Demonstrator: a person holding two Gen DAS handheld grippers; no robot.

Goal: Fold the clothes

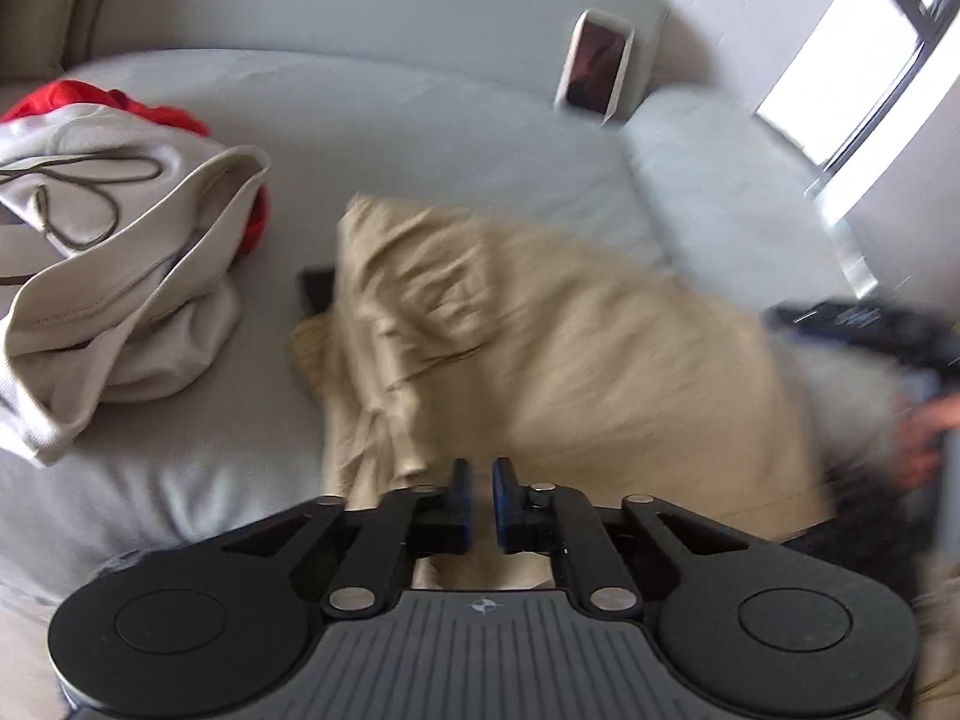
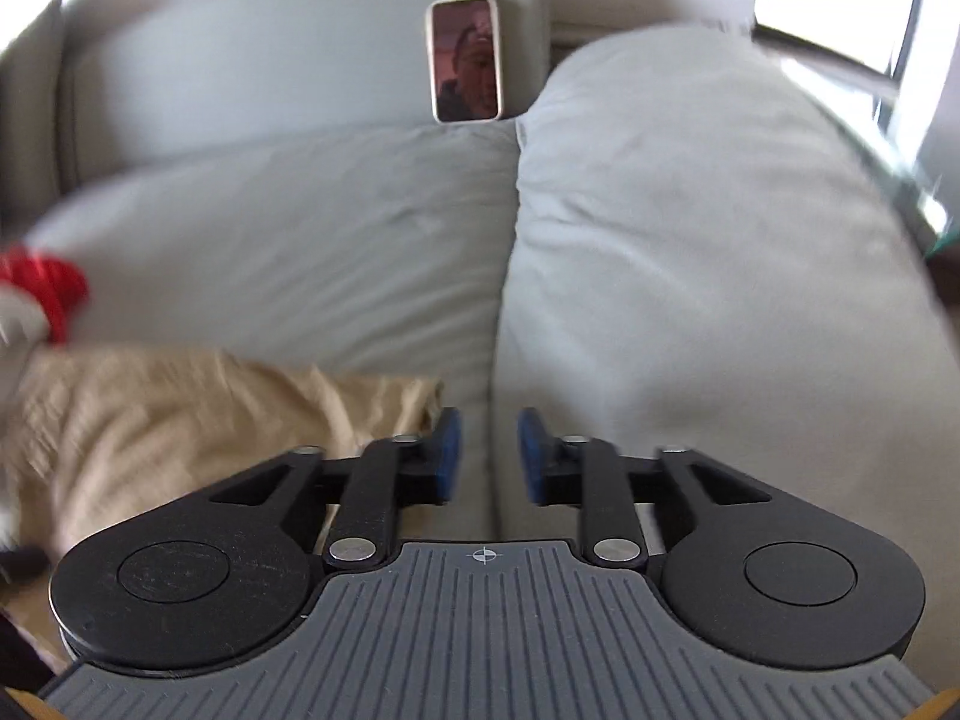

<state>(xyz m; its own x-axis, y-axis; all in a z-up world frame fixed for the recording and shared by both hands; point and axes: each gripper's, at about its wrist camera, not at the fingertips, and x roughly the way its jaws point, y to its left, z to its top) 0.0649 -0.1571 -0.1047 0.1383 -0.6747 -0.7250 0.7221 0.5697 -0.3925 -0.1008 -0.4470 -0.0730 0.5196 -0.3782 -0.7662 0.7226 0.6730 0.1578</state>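
A crumpled tan garment (image 1: 540, 330) lies on the grey sofa seat (image 1: 420, 138). My left gripper (image 1: 481, 471) hovers over its near edge, its jaws a narrow gap apart with nothing between them. In the right wrist view the tan garment (image 2: 180, 414) lies to the left. My right gripper (image 2: 485, 420) is open and empty over the seam between two grey cushions, beside the garment's right end. The right gripper and hand show blurred at the right edge of the left wrist view (image 1: 900, 372).
A pile with a light grey hoodie (image 1: 108, 252) over a red garment (image 1: 90, 99) sits at the left of the sofa. A phone (image 2: 465, 60) leans on the backrest. A dark flat object (image 1: 318, 291) peeks from under the tan garment. A window (image 1: 870, 60) is at right.
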